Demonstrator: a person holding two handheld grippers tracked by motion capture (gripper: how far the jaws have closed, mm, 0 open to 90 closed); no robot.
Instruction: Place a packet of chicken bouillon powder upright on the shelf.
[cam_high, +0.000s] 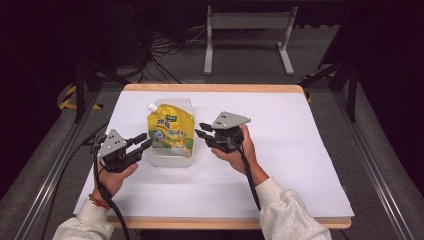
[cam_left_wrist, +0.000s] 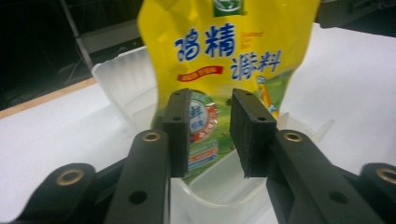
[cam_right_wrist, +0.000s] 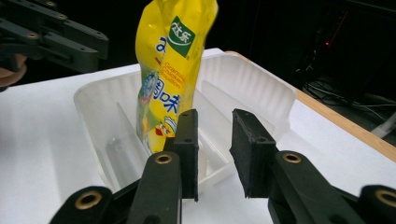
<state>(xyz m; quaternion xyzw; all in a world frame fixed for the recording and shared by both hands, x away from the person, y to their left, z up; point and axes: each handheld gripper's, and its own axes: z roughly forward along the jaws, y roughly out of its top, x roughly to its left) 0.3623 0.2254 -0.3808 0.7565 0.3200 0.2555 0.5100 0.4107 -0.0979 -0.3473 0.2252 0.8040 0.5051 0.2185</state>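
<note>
Person wears white long sleeves (cam_high: 85, 222); red bracelet (cam_high: 98, 202) on left wrist. Each black 2-jaw gripper, left (cam_high: 142, 141) and right (cam_high: 201, 130), carries brass-coloured rivets, grey three-cornered plate, black cable.

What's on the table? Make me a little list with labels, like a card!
Main thing: yellow spouted pouch, standing upright
Where it stands: in the clear plastic container
Container sits on: white table cover
Left claw: open, beside the pouch, holding nothing
Right claw: open, on the pouch's other side, holding nothing
Table edge: wooden rim
</note>
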